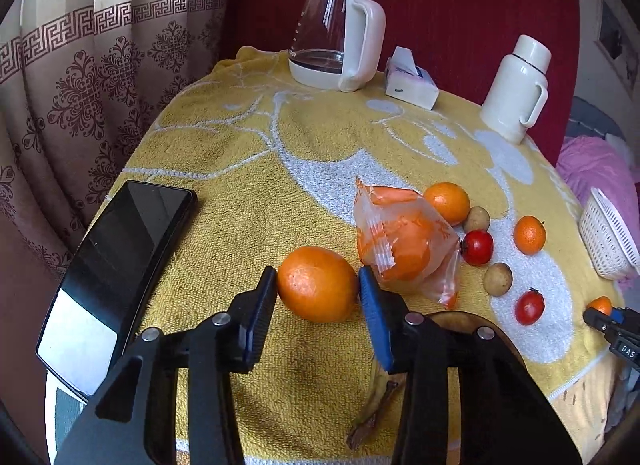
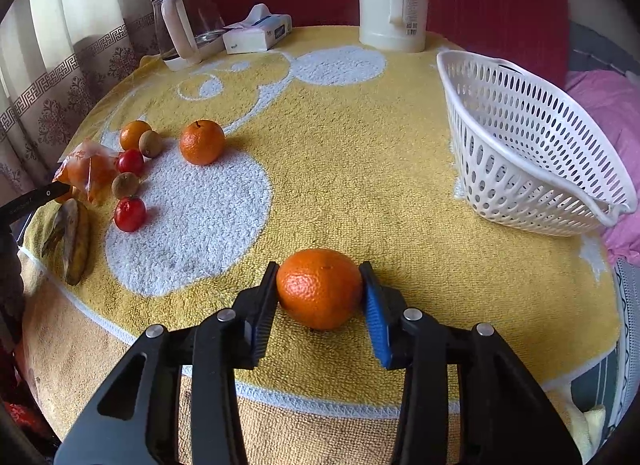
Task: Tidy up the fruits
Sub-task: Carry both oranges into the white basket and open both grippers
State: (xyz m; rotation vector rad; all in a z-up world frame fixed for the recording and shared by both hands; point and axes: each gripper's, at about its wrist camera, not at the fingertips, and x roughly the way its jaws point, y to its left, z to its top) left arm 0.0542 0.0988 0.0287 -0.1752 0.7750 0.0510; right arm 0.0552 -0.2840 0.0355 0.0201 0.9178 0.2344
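Note:
My left gripper [image 1: 318,285] is shut on a large orange [image 1: 318,284] that rests on the yellow towel [image 1: 256,137]. My right gripper [image 2: 320,289] is shut on a tangerine [image 2: 319,288] near the table's front edge; it also shows in the left wrist view [image 1: 600,304]. More fruit lies in a cluster: a bagged orange [image 1: 404,245], two tangerines [image 1: 447,202] [image 1: 529,234], two red fruits [image 1: 477,247] [image 1: 529,306], two brown round fruits [image 1: 497,279] [image 1: 476,218] and a banana [image 2: 74,241]. A white perforated basket [image 2: 528,153] stands at the right, empty.
A black phone [image 1: 116,277] lies at the table's left edge. At the back stand a glass kettle [image 1: 336,33], a tissue pack [image 1: 410,81] and a white thermos [image 1: 516,89]. A curtain [image 1: 80,97] hangs on the left; pink bedding [image 2: 600,105] lies on the right.

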